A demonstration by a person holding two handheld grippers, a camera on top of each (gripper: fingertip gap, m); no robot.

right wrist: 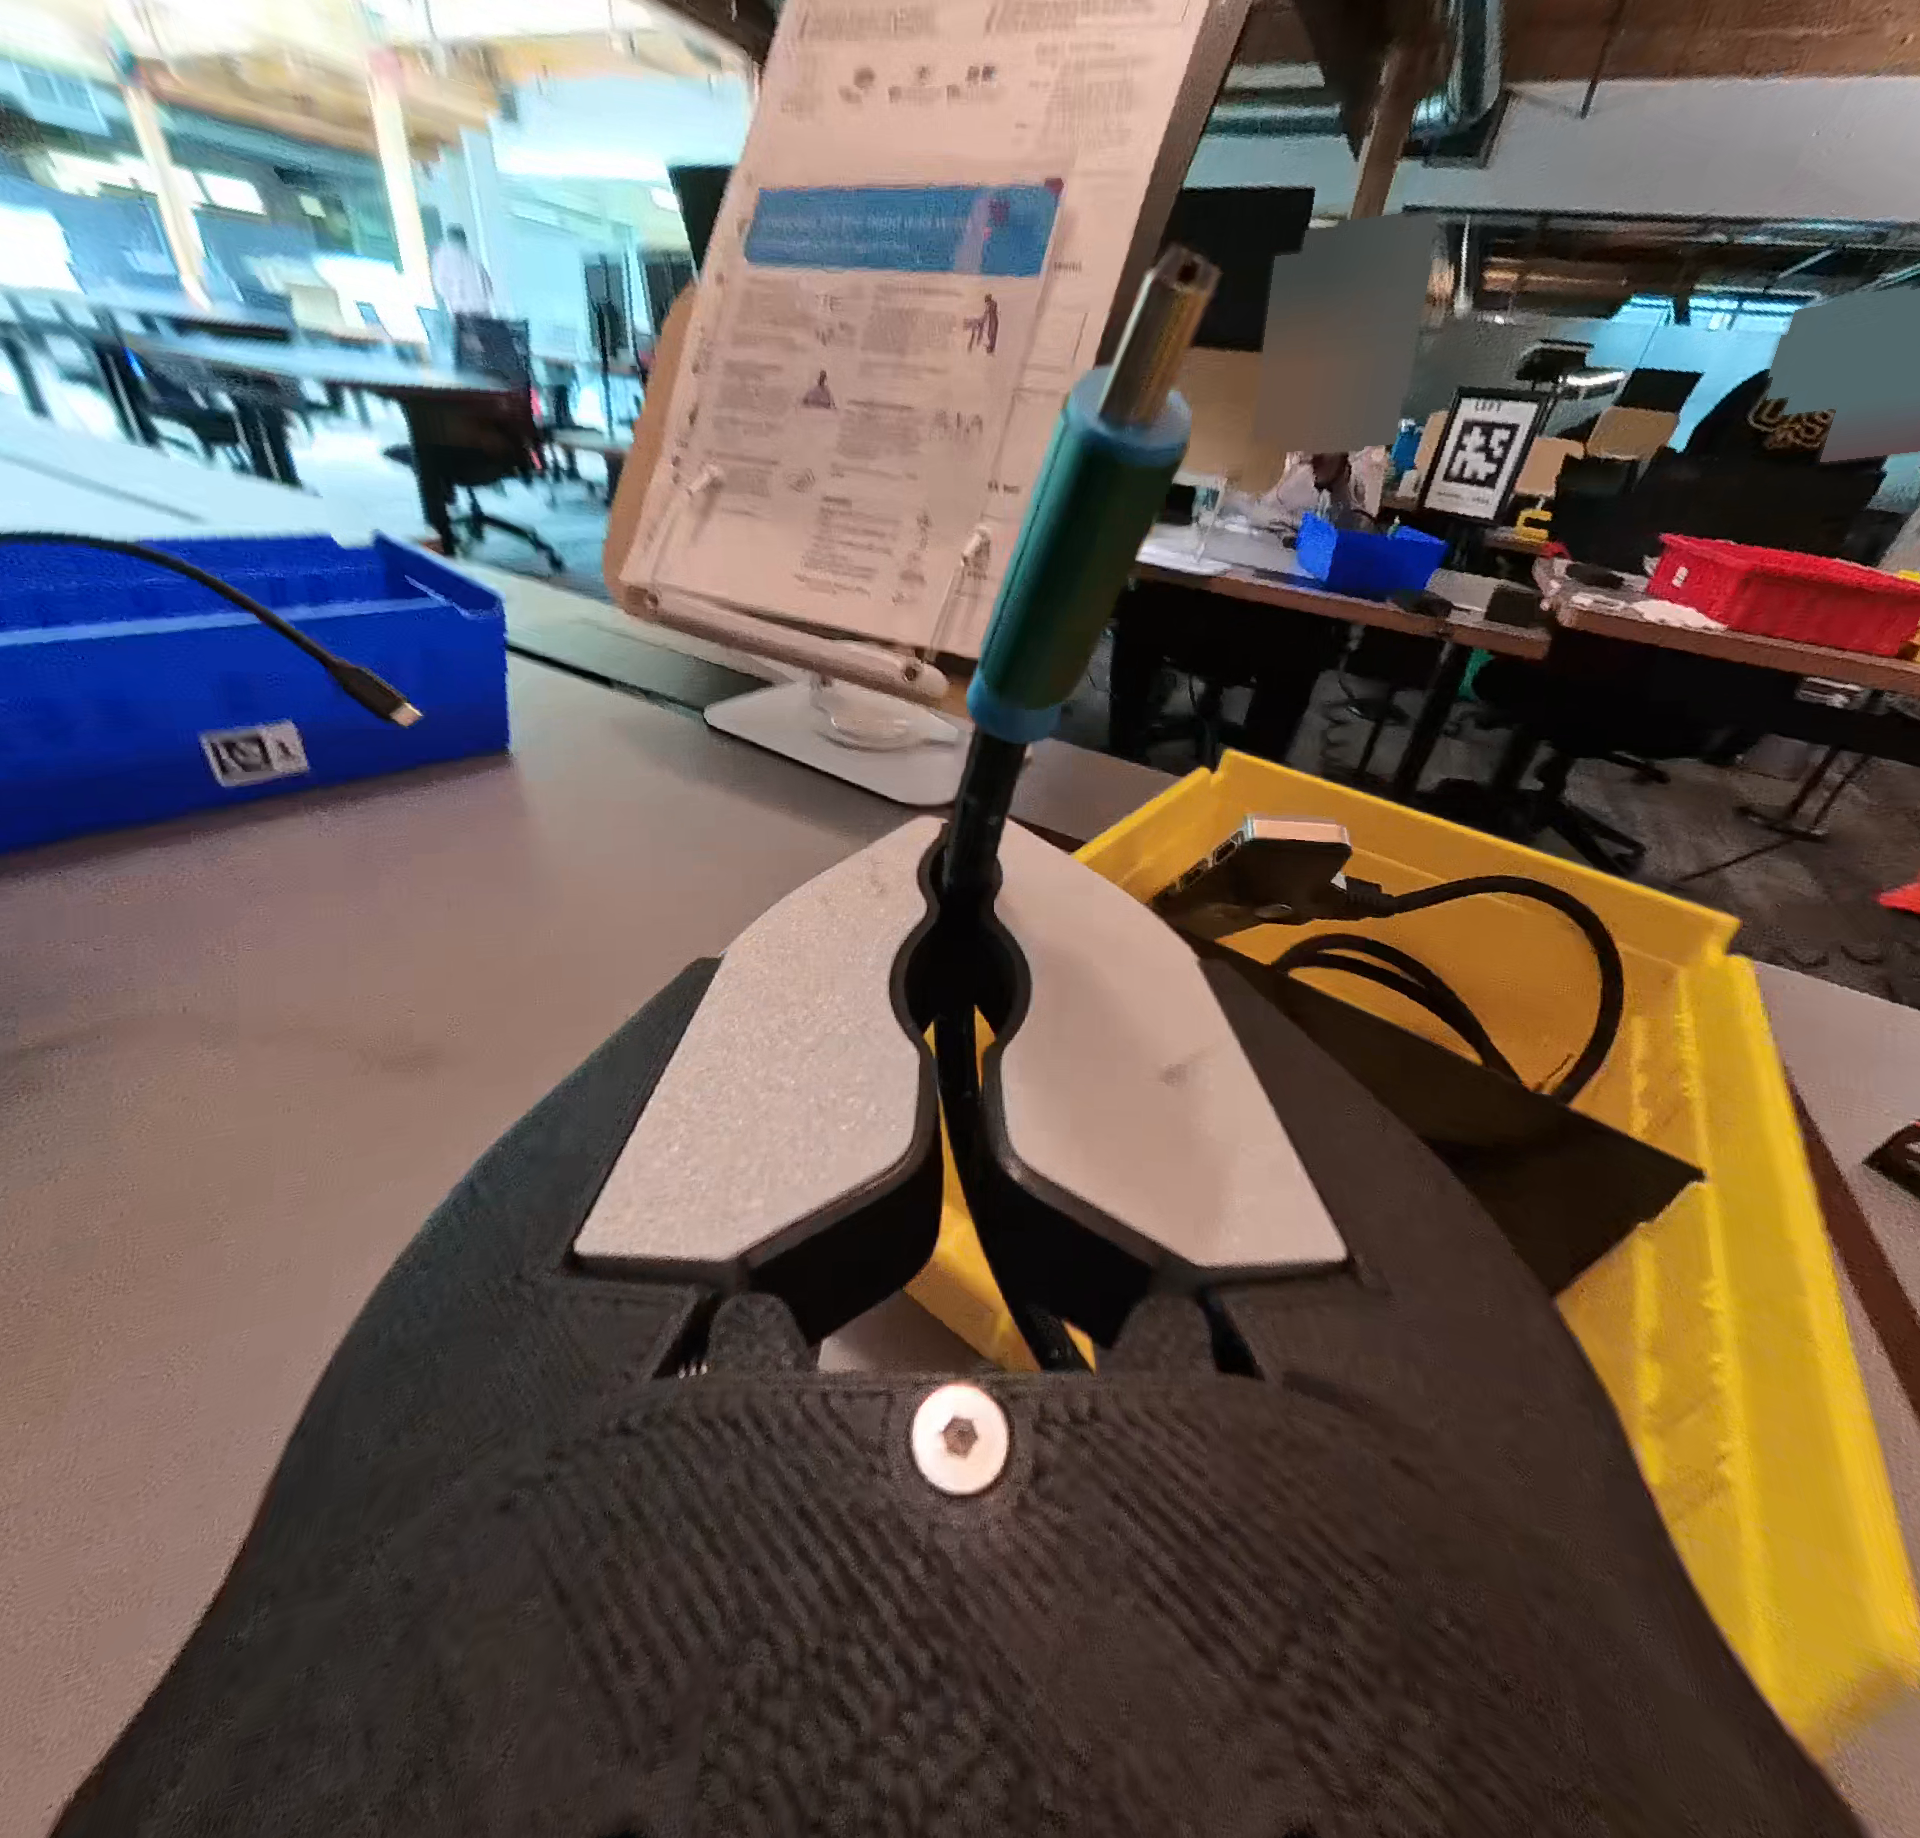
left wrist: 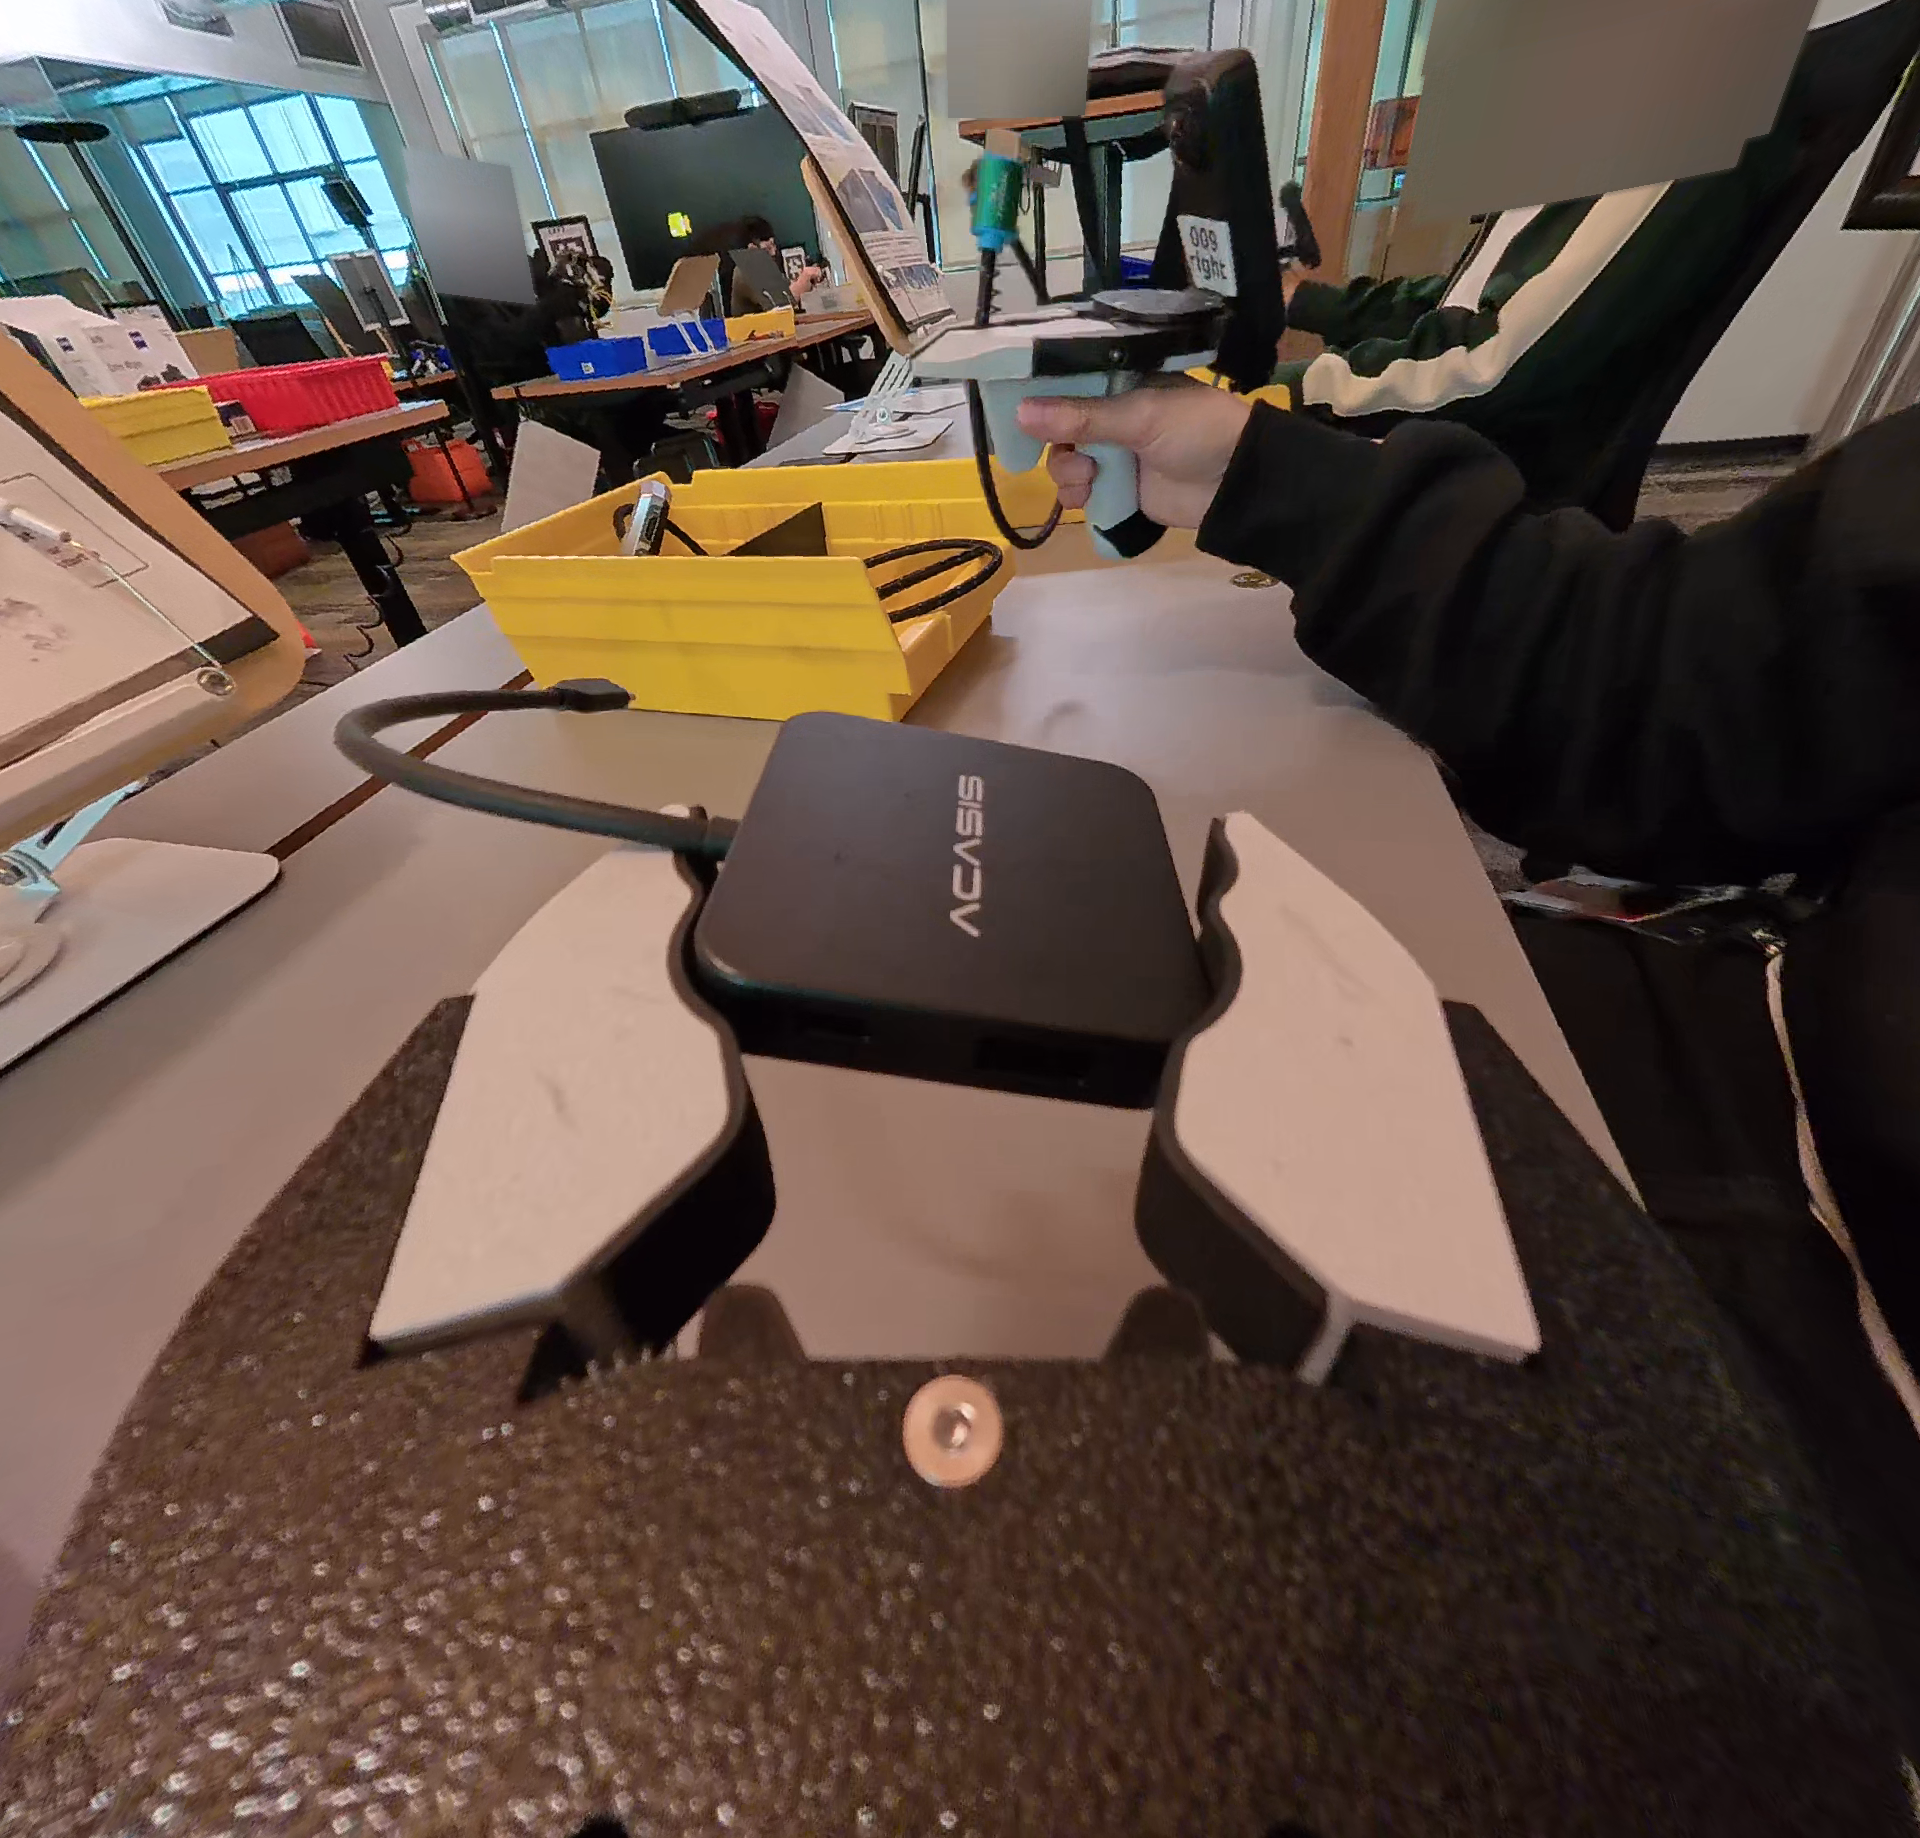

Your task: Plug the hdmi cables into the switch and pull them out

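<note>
Here, left to right:
Left tongs point(left wrist: 951, 941): clenched on the black switch point(left wrist: 951, 884) from both sides, which is held flat on the grey worktop point(left wrist: 1195, 666); two empty ports are seen on its near edge, and a short black lead point(left wrist: 499, 786) curls from its far-left corner.
Yellow bin point(left wrist: 727, 614): set just beyond the switch on the worktop; a second dark cable with a metal plug point(right wrist: 1288, 843) is seen lying inside.
Right tongs point(right wrist: 961, 941): clenched on the black cord just below a teal-sleeved HDMI plug point(right wrist: 1081, 541), which is raised above the bin, metal tip pointing up and away.
Step in hand: judged to be the first plugging-in, with the cable picked up and nothing yet seated in the switch.
Next move: the plug must be brought across and turned level with a port, then pressed straight in while the switch is braced.
</note>
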